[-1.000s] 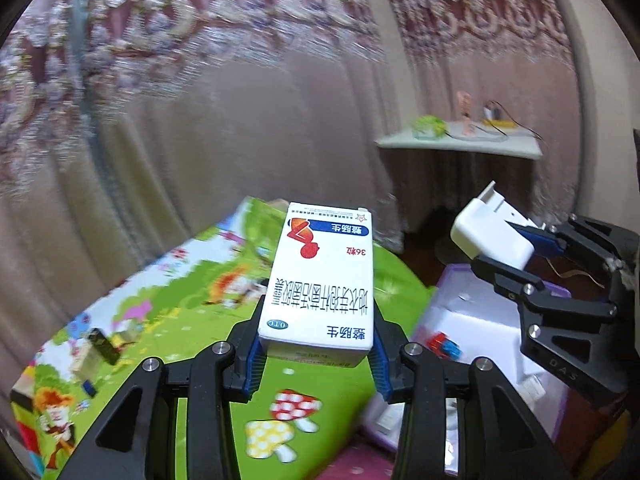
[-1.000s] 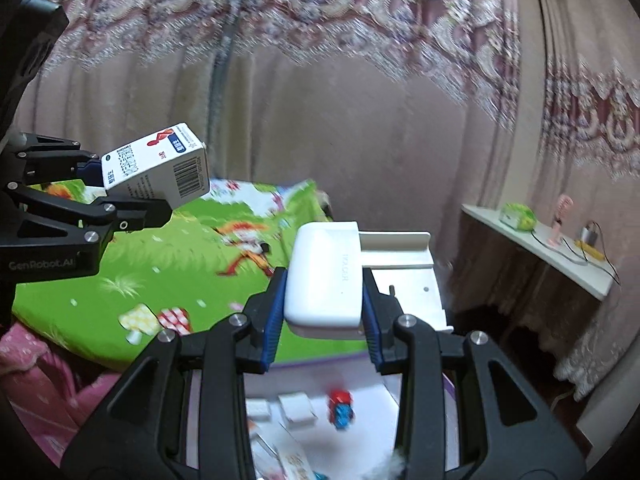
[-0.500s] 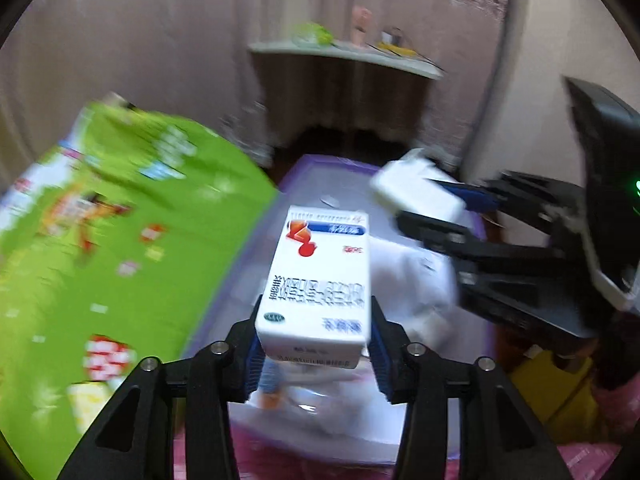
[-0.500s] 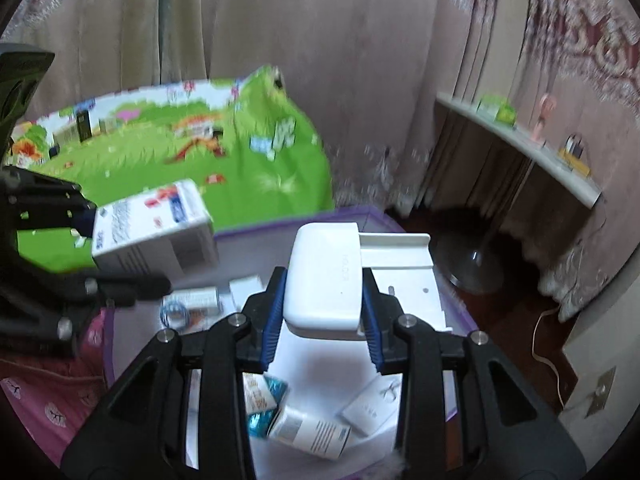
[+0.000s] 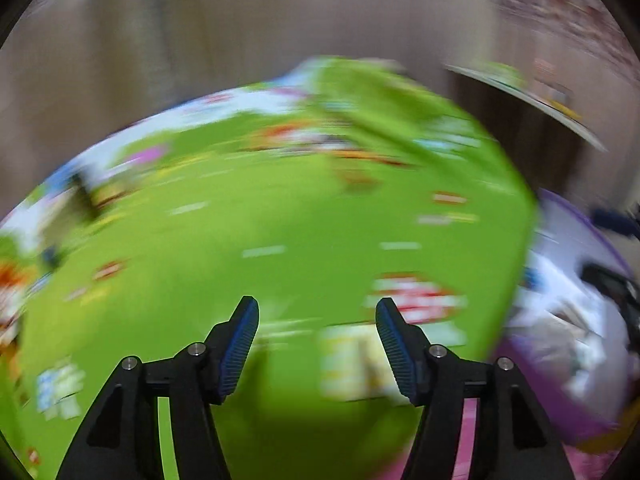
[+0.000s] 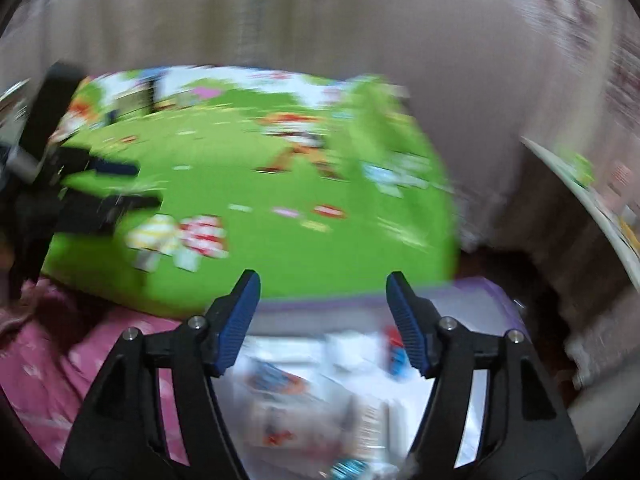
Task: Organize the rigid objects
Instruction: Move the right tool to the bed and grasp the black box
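Green cartoon-print mat fills most of my left wrist view, badly smeared by motion blur. My left hand-held gripper stands spread, its jaws having just been opening, and nothing sits between the blue ribbed pads; below them I see only the mat. At the right edge of that view lies the purple-rimmed bin, with pale, blurred contents I cannot identify. Dark shapes beside it look like parts of my other gripper.

Right wrist view: my right hand-held gripper is also spread, its jaws having just been opening, with no object between the pads. It hangs over the near part of the purple bin. Inside the bin sit blurred rigid items: white box-like shapes, something red and blue; I cannot tell them apart. Pink fabric lies left of the bin, touching the mat's edge. My left gripper shows dark at far left. Beige curtains hang behind; a white shelf runs at right.
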{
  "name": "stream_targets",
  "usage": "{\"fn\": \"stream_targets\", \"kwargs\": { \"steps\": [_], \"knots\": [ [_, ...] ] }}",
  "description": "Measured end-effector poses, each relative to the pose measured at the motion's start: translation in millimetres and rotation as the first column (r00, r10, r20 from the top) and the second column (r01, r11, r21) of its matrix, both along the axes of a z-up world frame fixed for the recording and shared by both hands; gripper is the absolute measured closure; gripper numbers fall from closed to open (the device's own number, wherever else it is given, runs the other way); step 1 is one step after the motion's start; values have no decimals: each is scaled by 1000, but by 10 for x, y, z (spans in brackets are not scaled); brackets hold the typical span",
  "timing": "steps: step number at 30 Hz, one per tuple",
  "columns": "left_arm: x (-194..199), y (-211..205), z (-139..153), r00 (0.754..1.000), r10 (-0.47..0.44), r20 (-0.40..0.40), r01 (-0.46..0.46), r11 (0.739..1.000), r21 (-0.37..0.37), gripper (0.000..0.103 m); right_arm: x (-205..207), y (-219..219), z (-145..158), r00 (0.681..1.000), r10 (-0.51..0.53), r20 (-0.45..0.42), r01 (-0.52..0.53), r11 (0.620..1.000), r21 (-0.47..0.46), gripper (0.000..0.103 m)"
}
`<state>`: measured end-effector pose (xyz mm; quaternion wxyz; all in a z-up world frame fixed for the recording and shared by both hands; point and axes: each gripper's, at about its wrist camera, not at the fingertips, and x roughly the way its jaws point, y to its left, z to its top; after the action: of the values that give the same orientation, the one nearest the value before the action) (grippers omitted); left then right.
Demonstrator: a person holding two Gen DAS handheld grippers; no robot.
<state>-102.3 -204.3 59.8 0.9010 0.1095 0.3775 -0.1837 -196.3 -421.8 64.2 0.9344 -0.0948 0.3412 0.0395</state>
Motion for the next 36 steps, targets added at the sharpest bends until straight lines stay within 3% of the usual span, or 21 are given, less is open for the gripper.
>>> {"fn": "stream_targets", "kwargs": {
  "steps": [3, 7, 13, 17, 20, 24, 28, 31, 35, 36],
  "knots": [
    [255, 730, -10, 983, 182, 30, -182, 983, 15, 33, 358, 545, -68, 988, 152, -37, -151, 988, 29, 33],
    [554, 1630, -88, 920, 388, 48, -390, 920, 31, 27, 939, 1209, -196, 954, 289, -84, -285, 957, 54, 33],
    [888, 2449, -229, 833, 553, 16, -553, 831, 56, 27, 1830, 1994, -403, 911, 373, -175, -341, 921, 189, 33],
    [965, 2738, -419, 794, 605, -62, -604, 796, 42, 26, 2365, 2440, -361, 899, 408, -159, -371, 903, 219, 33],
    [953, 2841, -455, 775, 622, -111, -627, 778, -25, 19, 2858, 2793, -193, 884, 448, -136, -408, 880, 244, 33],
    [1011, 2819, -514, 767, 630, -126, -634, 773, 2, 0, 3463, 3102, 53, 890, 448, -92, -403, 863, 305, 33],
    [1050, 2857, -533, 762, 631, -143, -639, 769, -13, 0, 4063, 3360, 268, 908, 415, -53, -364, 846, 391, 33],
    [1018, 2867, -509, 763, 631, -143, -639, 769, -14, 0, 4426, 3548, 331, 913, 401, -75, -329, 833, 445, 33],
    [1016, 2868, -501, 762, 632, -142, -639, 769, -14, 0, 4697, 3874, 316, 900, 421, -113, -354, 858, 373, 33],
    [1012, 2866, -499, 762, 632, -142, -640, 769, -14, 0, 4726, 3958, 294, 890, 438, -127, -376, 862, 340, 38]
  ]
}}
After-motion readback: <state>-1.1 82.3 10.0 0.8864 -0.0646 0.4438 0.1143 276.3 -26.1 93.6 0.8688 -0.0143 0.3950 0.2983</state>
